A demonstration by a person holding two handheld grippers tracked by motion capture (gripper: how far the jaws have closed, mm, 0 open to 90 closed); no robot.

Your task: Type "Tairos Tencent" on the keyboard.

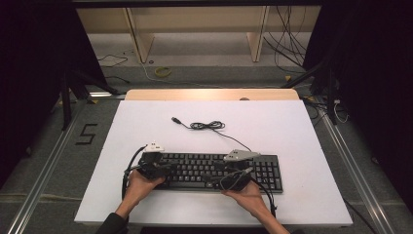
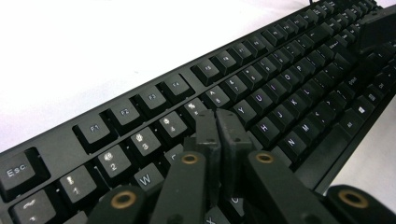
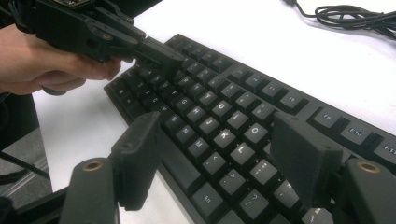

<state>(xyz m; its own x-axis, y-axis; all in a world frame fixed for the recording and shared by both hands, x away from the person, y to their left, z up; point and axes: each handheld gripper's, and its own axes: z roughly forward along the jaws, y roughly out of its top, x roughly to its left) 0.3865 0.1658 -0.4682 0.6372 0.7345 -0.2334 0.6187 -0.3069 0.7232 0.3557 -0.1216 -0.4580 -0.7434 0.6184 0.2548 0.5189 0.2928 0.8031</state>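
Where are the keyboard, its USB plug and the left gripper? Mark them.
keyboard (image 1: 214,170): high view, middle of the key field.
USB plug (image 1: 175,119): high view, plug tip on the white table.
left gripper (image 2: 217,125): left gripper view, between its closed fingers.

Keyboard (image 1: 209,170) lies on the table (image 1: 292,204), under both grippers' fingers. Its coiled cable (image 1: 207,126) lies beyond the fingertips.

Black full-size keyboard (image 1: 214,171), flat on white table near front edge, cable trailing behind

Overhead forward-down view, two close low gripper views, all sharing the keyboard (image 1: 214,170)
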